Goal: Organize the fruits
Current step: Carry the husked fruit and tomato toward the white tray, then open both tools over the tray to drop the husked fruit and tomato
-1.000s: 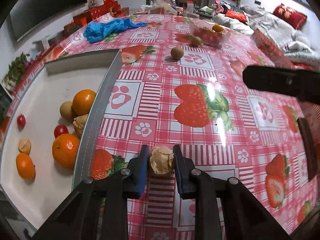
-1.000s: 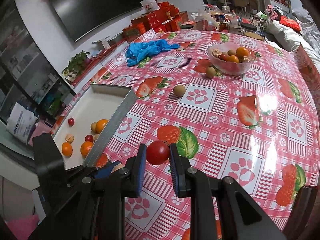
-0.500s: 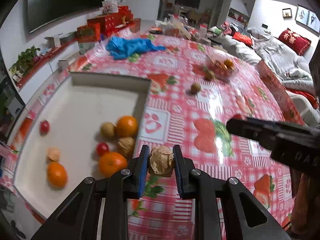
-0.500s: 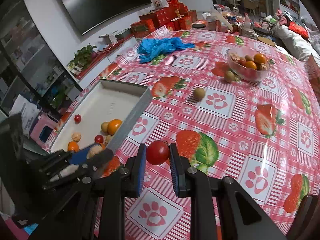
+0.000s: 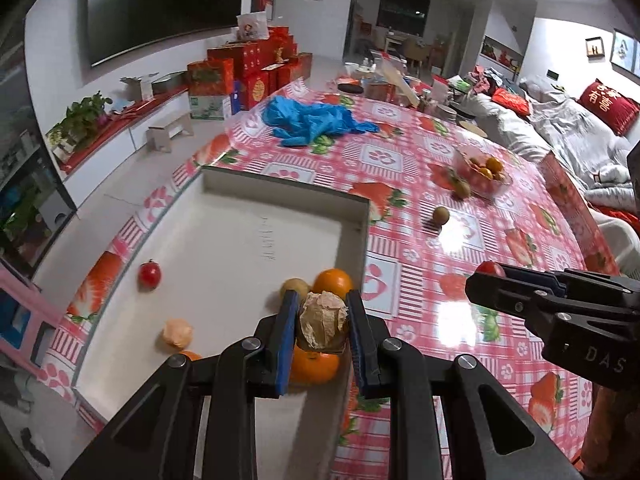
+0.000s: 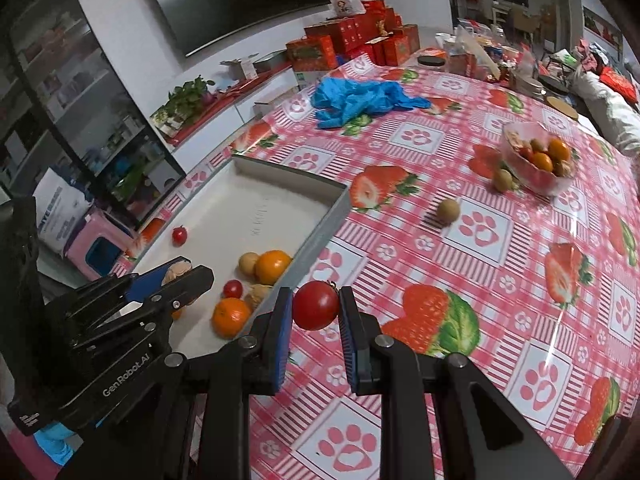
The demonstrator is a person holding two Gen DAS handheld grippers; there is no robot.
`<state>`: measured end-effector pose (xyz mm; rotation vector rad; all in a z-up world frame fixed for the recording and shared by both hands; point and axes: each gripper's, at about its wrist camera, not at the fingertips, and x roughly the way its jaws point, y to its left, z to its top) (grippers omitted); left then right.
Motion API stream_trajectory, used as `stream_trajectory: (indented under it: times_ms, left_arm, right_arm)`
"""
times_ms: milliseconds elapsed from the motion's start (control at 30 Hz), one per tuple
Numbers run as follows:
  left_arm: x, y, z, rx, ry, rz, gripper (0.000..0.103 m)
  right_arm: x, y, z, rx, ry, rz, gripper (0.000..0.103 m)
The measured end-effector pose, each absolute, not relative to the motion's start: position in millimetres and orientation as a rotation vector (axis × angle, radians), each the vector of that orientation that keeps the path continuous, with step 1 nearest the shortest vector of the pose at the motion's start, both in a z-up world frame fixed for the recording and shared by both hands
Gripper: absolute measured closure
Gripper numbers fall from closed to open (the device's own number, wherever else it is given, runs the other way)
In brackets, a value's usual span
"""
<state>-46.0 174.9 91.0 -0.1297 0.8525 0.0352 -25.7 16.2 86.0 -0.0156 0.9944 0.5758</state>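
Observation:
My left gripper (image 5: 322,320) is shut on a papery tan husk fruit (image 5: 322,319) and holds it above the near right part of the white tray (image 5: 256,236). The tray holds oranges (image 5: 333,281), a brown fruit (image 5: 295,286), a small tomato (image 5: 149,274) and another husk fruit (image 5: 177,332). My right gripper (image 6: 315,308) is shut on a red tomato (image 6: 315,305), above the tablecloth just right of the tray's wall (image 6: 320,232). The left gripper also shows in the right wrist view (image 6: 176,276).
A clear bowl of mixed fruit (image 6: 538,160) stands at the far right of the table, with two brown fruits (image 6: 447,210) loose beside it. Blue gloves (image 6: 356,98) lie at the far side. Red boxes (image 5: 248,68) stand beyond the table.
My left gripper has carried the husk fruit left, from over the tablecloth to over the tray. My right gripper has moved with the tomato closer to the tray's wall.

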Motion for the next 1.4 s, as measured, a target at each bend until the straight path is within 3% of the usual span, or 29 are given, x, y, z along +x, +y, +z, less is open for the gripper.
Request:
stream_trajectory:
  times_ms: [400,833,900,933,967,1000,1033,1100,1400]
  left_arm:
    - [-35.1,221.6,84.1,-0.111,0.906,0.149,0.078]
    - [-22.0,249.7,52.0,-0.124,1.005,0.217,0.078]
    - [-22.3,250.9,48.1,-0.128,1.017,0.213,0.077]
    - [-22.3,251.3,46.8,-0.127,1.021,0.213,0.077]
    - [-22.8,251.0,45.1,-0.124,1.026,0.215,0.075]
    - [-23.2,250.6,43.8,-0.120,1.029,0.216,0.057]
    - [-24.1,250.1,44.5,-0.121,1.021,0.219,0.028]
    - [-29.2,249.5,49.3,-0.102,0.974,0.263,0.014]
    - [-30.4,246.8,53.7,-0.118,0.992,0.229,0.011]
  right_arm:
    - [-6.0,77.0,97.1,-0.063,1.017,0.676,0.078]
    - [8.5,125.7,44.9,-0.168,1.172,0.693,0.077]
    - [10.9,127.0,42.2,-0.169,1.185,0.689,0.073]
    - [11.6,127.8,41.7,-0.169,1.191,0.685,0.062]
    - [12.2,127.7,40.9,-0.171,1.194,0.677,0.047]
    - [12.0,127.6,41.1,-0.172,1.191,0.670,0.039]
    - [12.1,127.2,41.6,-0.176,1.187,0.658,0.033]
    - [13.9,125.5,43.7,-0.167,1.184,0.654,0.029]
    - [11.8,123.8,48.6,-0.165,1.196,0.655,0.016]
